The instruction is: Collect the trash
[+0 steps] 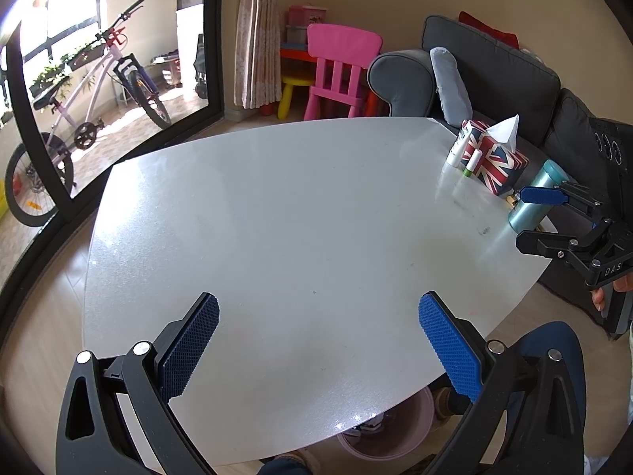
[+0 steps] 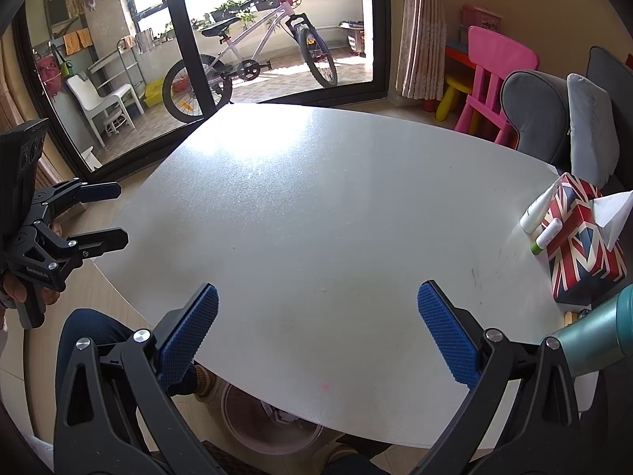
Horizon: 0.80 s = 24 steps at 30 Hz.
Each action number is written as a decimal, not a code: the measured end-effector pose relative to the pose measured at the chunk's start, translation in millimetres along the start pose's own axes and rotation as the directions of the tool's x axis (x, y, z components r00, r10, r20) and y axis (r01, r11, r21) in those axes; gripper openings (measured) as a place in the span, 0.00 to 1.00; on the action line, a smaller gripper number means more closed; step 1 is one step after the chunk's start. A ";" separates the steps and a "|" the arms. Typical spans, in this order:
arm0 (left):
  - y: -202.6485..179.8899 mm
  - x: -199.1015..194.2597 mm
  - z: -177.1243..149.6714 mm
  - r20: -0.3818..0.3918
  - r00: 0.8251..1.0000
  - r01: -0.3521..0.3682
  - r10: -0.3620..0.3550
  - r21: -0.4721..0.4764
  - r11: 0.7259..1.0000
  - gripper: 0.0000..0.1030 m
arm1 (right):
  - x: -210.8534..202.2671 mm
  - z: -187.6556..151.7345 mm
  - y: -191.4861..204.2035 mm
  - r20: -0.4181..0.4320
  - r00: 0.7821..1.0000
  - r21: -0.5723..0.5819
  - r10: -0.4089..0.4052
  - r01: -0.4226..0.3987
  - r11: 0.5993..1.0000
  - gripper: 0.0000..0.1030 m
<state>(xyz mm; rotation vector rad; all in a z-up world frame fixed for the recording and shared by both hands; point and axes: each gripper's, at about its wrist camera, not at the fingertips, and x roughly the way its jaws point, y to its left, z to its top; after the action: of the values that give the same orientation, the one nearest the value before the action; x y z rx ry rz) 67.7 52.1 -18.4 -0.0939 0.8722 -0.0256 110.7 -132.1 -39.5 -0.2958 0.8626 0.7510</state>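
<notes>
A pinkish translucent bin [image 2: 253,431] stands on the floor under the near edge of the white table [image 2: 316,198], with white scraps [image 2: 281,415] inside it. The bin [image 1: 395,435] also shows through the tabletop in the left wrist view. My left gripper [image 1: 318,340] hovers open over the table's near part with nothing between its blue pads; the right wrist view shows it [image 2: 122,213] at the left edge. My right gripper [image 2: 316,332] is open and holds nothing; it [image 1: 520,218] appears at the right in the left wrist view.
A Union Jack tissue box [image 2: 581,245], two white tubes [image 2: 548,233] and a teal bottle [image 2: 593,336] sit at the table's right end. A grey sofa [image 1: 494,67] and pink chair [image 1: 340,67] stand behind. The person's knees [image 2: 91,328] are under the table.
</notes>
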 end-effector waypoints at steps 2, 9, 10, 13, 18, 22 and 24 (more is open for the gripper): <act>-0.1 0.0 -0.1 0.000 1.000 0.001 -0.001 -0.001 1.000 0.94 | -0.2 -0.1 0.0 0.001 1.000 0.001 0.000 0.000 1.000 0.96; -1.6 1.3 0.7 -0.002 1.000 0.006 -0.006 -0.004 1.000 0.94 | 0.0 -0.2 0.1 0.001 1.000 0.003 -0.001 0.001 1.000 0.96; -2.6 1.9 1.1 -0.002 1.000 0.005 -0.005 -0.006 1.000 0.94 | -0.2 0.1 -0.1 0.001 1.000 0.003 0.000 0.000 1.000 0.96; -3.0 2.3 1.5 0.000 1.000 0.015 -0.015 -0.010 1.000 0.94 | -0.1 1.0 -0.9 0.000 1.000 0.003 -0.001 0.001 1.000 0.96; -6.3 3.2 1.9 -0.001 1.000 0.010 -0.010 0.014 1.000 0.94 | 0.0 0.8 -0.9 0.002 1.000 0.005 0.000 0.000 1.000 0.96; -7.7 4.0 0.8 0.005 1.000 -0.003 0.003 0.025 1.000 0.94 | 0.9 2.3 -2.8 0.000 1.000 0.004 0.000 0.000 1.000 0.96; -7.3 4.3 0.4 0.007 1.000 0.010 -0.010 0.027 1.000 0.94 | 1.3 2.5 -4.8 -0.002 1.000 0.005 0.000 0.000 1.000 0.96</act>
<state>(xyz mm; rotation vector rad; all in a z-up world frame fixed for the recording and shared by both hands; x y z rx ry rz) 70.8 44.6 -20.8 -0.0732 0.8644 -0.0464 116.1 -133.5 -39.2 -0.2918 0.8664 0.7484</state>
